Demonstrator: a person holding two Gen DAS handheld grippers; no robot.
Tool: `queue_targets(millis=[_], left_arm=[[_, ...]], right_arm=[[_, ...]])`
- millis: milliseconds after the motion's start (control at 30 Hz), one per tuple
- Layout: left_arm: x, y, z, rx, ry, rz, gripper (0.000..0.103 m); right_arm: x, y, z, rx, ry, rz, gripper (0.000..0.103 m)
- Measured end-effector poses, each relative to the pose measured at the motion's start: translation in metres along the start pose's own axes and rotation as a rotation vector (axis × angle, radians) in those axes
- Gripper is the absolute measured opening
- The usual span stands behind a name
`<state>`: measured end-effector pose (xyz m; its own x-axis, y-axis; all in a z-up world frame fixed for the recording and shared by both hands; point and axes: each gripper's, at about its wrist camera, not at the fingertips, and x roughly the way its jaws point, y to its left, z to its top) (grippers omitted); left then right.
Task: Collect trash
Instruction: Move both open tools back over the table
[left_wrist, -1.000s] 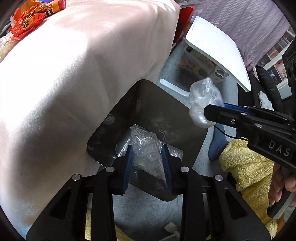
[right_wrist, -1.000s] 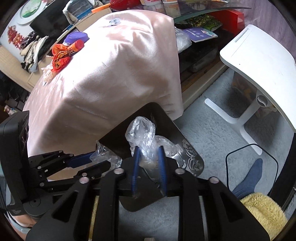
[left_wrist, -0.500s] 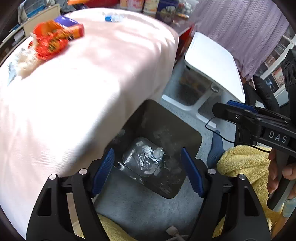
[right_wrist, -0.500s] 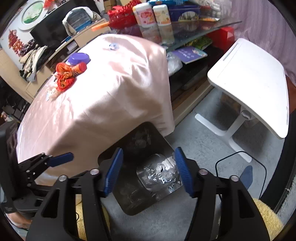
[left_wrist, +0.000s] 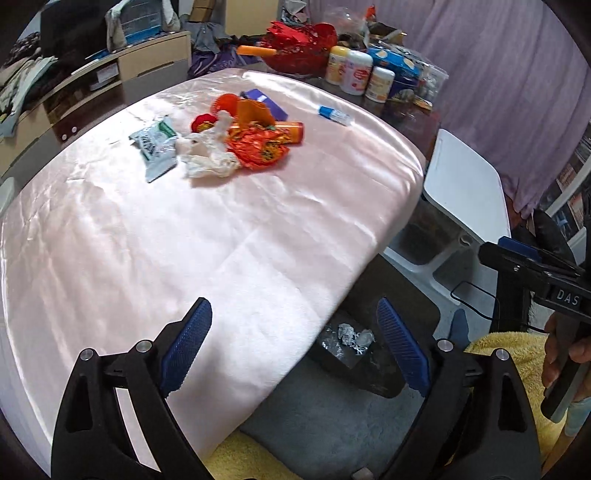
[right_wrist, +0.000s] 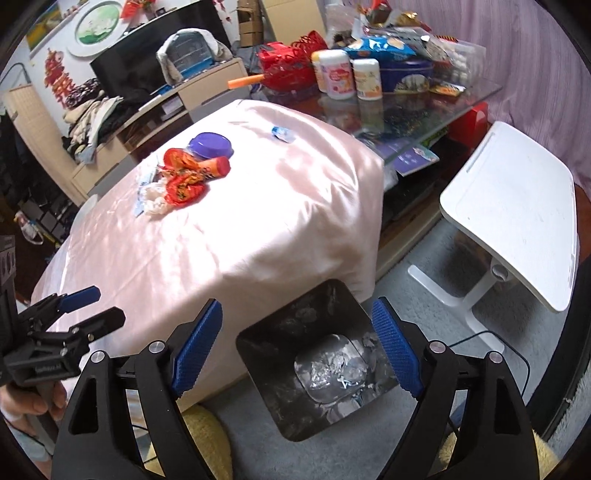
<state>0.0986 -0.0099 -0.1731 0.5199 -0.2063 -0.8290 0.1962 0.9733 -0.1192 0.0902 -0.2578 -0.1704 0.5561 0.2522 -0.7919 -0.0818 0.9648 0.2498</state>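
A black bin (right_wrist: 280, 321) stands on the carpet against the pink-covered table (right_wrist: 258, 221). Crumpled clear plastic (right_wrist: 332, 369) lies inside it. My right gripper (right_wrist: 295, 347) hangs above the bin, jaws opening, nothing between them. My left gripper (left_wrist: 295, 343) is over the table's edge, jaws also opening and empty, with the bin (left_wrist: 406, 310) and plastic (left_wrist: 349, 338) below to its right. On the tabletop lie orange wrappers (left_wrist: 258, 144), white tissue (left_wrist: 207, 155), a green-white packet (left_wrist: 155, 146) and a small blue wrapper (left_wrist: 334, 114). A purple bowl (right_wrist: 210, 146) sits behind them.
A white side table (right_wrist: 517, 214) stands right of the bin. A cluttered glass table with jars (right_wrist: 369, 85) lies behind. A black cable (right_wrist: 491, 339) runs over the grey carpet. Yellow fluffy fabric (left_wrist: 517, 354) and a hand (left_wrist: 565, 350) are at the lower right.
Both grippers let go of their clear plastic, which now lies in the bin. Both have risen with jaws spreading wide. The left one has swung toward the tabletop.
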Motion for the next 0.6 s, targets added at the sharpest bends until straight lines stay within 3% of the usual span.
queue_targets(millis=[300,533,600], left_arm=[[-0.004,0.047,0.029,-0.077,-0.044,0.063,0.086],[0.023,0.064,0.062,-0.093,-0.041,0.081,0.083],[0.037,0.068,0.071,-0.098,-0.026,0.084,0.080]], right_arm=[[0.016,0.021,0.042,-0.052,-0.023,0.001,0.085],[0.052,0.026,0.088,-0.072,-0.056,0.022,0.084],[0.065,0.028,0.102,-0.081,-0.060,0.027,0.072]])
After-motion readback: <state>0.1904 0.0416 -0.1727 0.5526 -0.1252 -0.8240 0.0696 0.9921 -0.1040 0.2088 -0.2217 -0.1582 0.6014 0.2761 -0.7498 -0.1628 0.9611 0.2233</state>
